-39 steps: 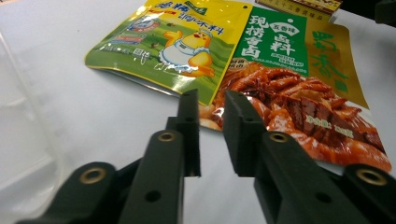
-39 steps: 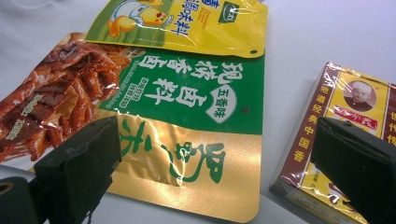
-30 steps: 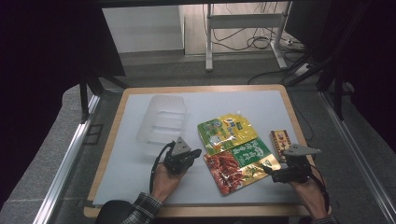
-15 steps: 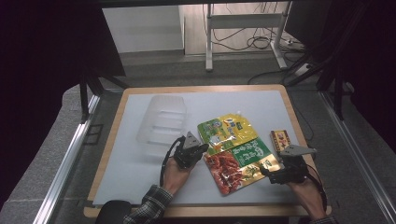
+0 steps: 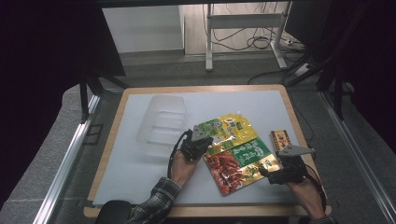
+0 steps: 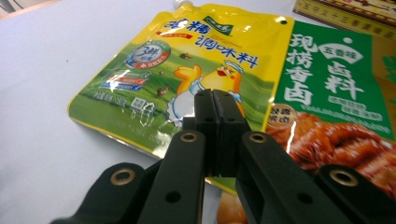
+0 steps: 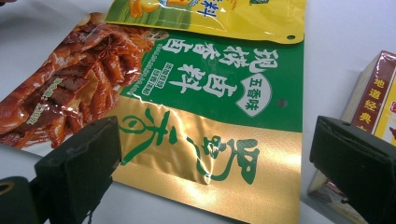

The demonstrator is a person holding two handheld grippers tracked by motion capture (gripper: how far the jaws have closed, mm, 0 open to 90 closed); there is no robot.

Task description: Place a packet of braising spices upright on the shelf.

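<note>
Yellow pouch (image 6: pixel 187 70): flat on the desk (image 5: pixel 140 186), mid-right, its right edge lapping the green pouch (image 7: pixel 210 93).
Left gripper (image 5: pixel 201 140): fingers pressed together, empty, over the yellow pouch's near-left corner.
Right gripper (image 5: pixel 271 173): fingers spread, nothing between them, at the green pouch's near-right end.
Handling: probably light, floppy, slick foil.
Hold: best pinched at a sealed edge or corner.

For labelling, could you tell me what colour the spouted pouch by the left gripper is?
Yellow over green, clearest in the left gripper view: spouted pouch.
</note>
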